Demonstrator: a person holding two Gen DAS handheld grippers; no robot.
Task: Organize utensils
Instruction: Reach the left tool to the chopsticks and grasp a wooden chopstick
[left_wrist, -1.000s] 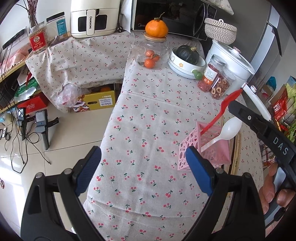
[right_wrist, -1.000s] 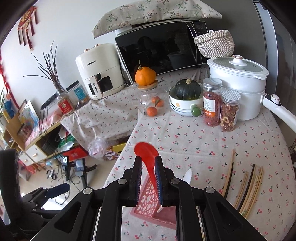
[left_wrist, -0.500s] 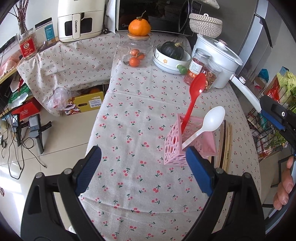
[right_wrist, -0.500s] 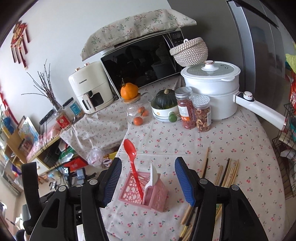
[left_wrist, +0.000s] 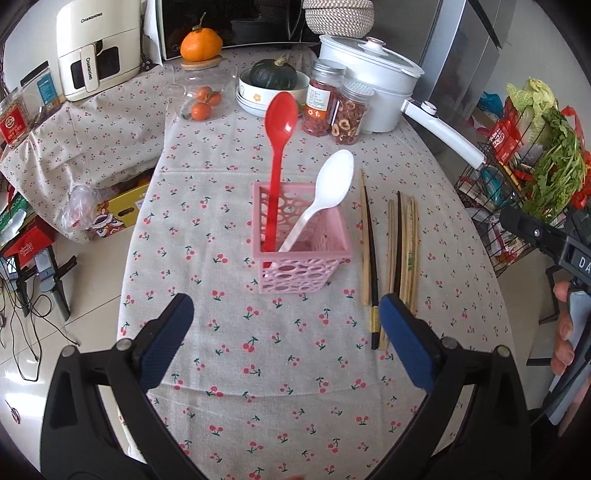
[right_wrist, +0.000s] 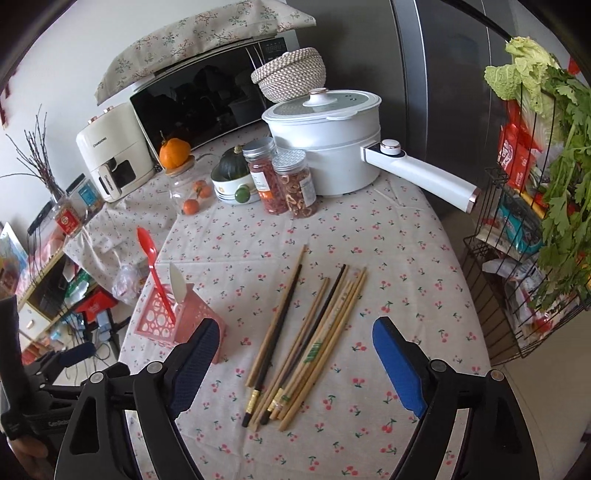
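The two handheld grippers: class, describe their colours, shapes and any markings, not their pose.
The left gripper and the right gripper look alike: matte black plastic arms with triangular cut-outs and silver pivot screws, ending in flat blue textured rubber pads. White letters "DA" show on the right gripper's black body in the left wrist view. No cables or sleeves are visible.
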